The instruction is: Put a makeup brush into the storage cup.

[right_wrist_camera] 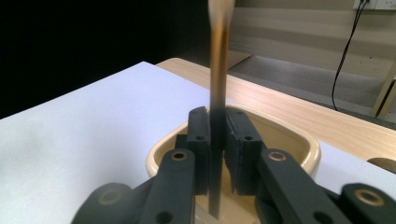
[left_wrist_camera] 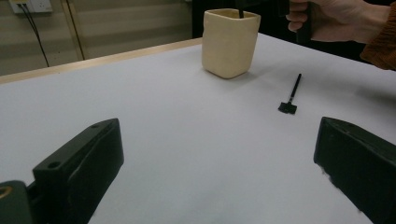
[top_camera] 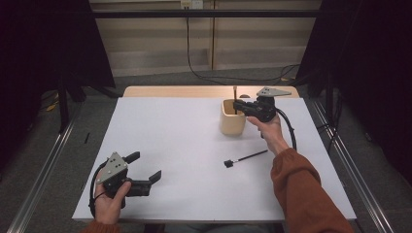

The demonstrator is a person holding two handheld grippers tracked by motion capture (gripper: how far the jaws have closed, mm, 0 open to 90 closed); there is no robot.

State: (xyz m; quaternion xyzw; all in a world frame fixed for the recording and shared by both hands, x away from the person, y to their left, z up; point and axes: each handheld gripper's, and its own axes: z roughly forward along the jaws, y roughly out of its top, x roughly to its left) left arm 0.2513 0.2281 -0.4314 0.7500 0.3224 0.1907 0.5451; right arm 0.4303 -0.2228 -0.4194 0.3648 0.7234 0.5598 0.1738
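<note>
A cream cup point(top_camera: 232, 124) stands on the white table top point(top_camera: 180, 145), right of centre. My right gripper point(top_camera: 237, 104) hovers over the cup's mouth, shut on a thin dark brush handle point(top_camera: 234, 97) that stands upright, its lower end inside the cup. In the right gripper view the pads point(right_wrist_camera: 201, 140) clamp the handle point(right_wrist_camera: 218, 70) above the cup rim point(right_wrist_camera: 161, 149). A second brush point(top_camera: 245, 158) with a black head lies flat in front of the cup. My left gripper point(top_camera: 144, 166) rests near the front left, open with nothing between its fingers; its own view faces the cup point(left_wrist_camera: 229, 46) and lying brush point(left_wrist_camera: 292, 93).
A strip of bare wood point(top_camera: 170, 91) runs along the table's far edge. Metal rails point(top_camera: 43, 165) flank the table on the floor at both sides. A black cable point(top_camera: 204, 73) trails across the floor behind.
</note>
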